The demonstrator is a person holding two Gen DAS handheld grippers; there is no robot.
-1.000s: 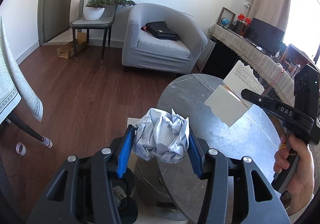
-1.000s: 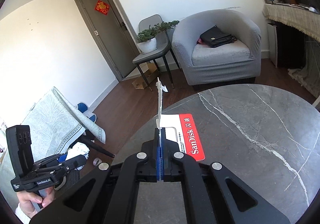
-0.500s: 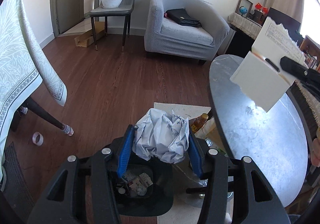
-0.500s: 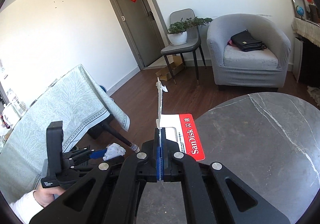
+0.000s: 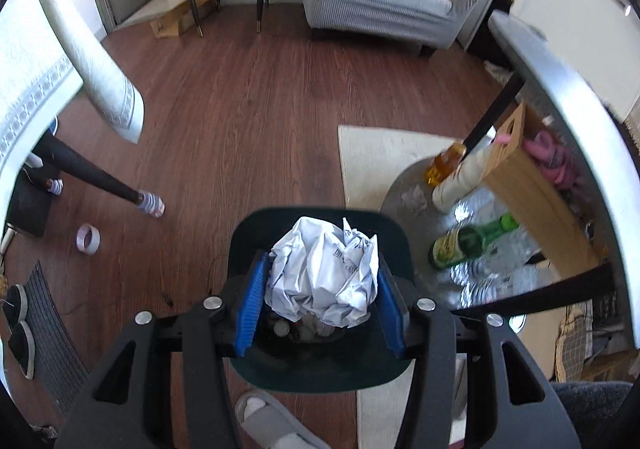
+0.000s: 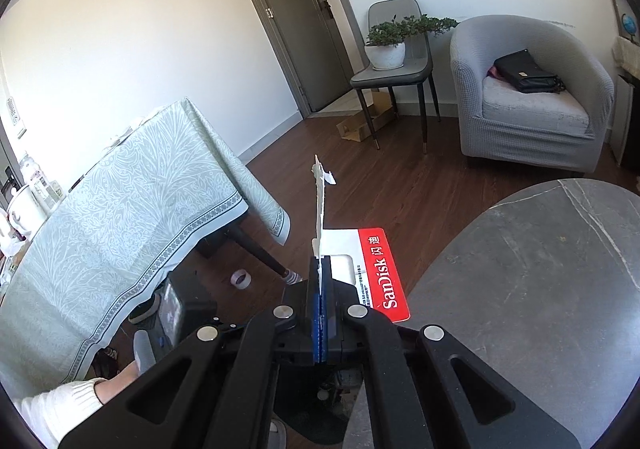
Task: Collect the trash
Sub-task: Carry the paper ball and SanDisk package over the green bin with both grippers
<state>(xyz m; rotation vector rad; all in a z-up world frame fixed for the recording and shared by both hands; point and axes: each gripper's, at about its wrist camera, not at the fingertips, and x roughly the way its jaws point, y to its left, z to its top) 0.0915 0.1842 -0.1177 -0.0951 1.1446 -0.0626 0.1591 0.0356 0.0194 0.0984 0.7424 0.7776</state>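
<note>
While the left gripper [image 5: 320, 281] jaws clamp the paper ball [image 5: 324, 273] above the bin [image 5: 320, 369], the right gripper [image 6: 320, 289], pinched shut on the card [image 6: 360, 269], could miss the rim.

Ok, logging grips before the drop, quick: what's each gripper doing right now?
Left gripper: shut on the paper ball, above the bin.
Right gripper: shut on the torn card pack.

Paper ball [image 5: 324, 273] above bin [image 5: 320, 361]; bottles [image 5: 460, 245] right, under table [image 5: 560, 89].
</note>
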